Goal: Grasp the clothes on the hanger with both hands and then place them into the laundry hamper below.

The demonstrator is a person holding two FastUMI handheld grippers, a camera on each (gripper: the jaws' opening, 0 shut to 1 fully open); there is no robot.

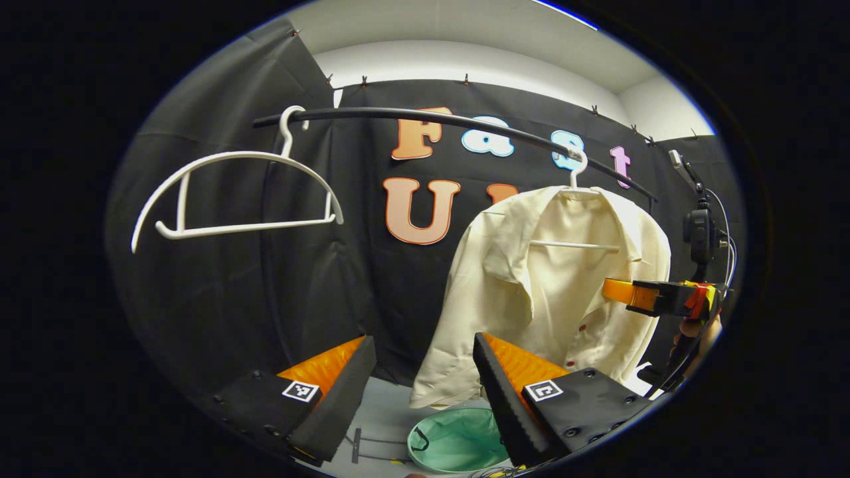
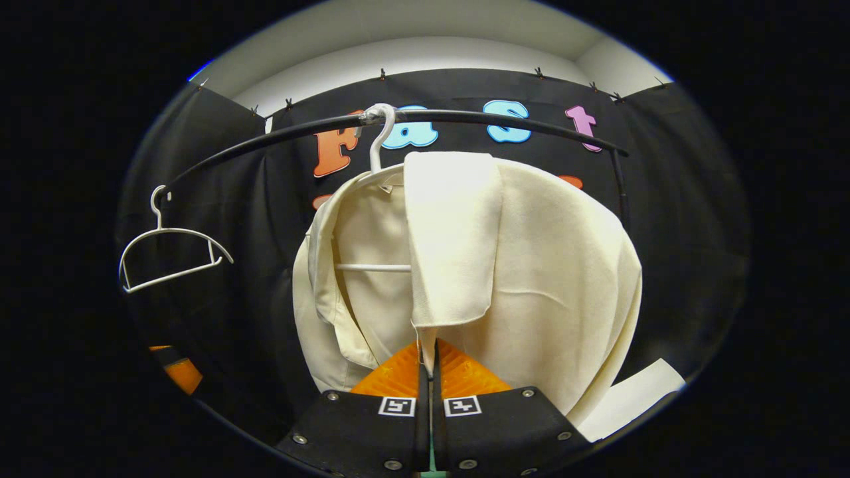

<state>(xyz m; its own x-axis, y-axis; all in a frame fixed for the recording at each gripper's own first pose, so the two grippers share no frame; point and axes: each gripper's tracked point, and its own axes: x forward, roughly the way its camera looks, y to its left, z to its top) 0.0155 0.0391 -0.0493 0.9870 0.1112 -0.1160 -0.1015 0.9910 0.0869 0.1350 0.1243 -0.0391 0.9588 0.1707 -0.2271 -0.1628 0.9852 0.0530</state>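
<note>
In the right gripper view, the right gripper (image 2: 428, 362) is clenched on a hanging flap of the cream shirt (image 2: 531, 265), its two fingers pressed together with the cloth edge running up from between them; this pinch seems meant to give one firm hold before the garment is pulled free. In the left gripper view, the left gripper (image 1: 425, 372) is released, its fingers spread wide and apart from the fabric, which I judge leaves it ready to take the shirt's near side. Below it lies the green laundry hamper (image 1: 455, 441) on the floor, right under the shirt so the garment can drop straight in. Farther off, the shirt hangs on a white hanger (image 1: 576, 174) from the black rail (image 1: 425, 119), with an empty hanger (image 1: 232, 192) hooked well apart along it.
</note>
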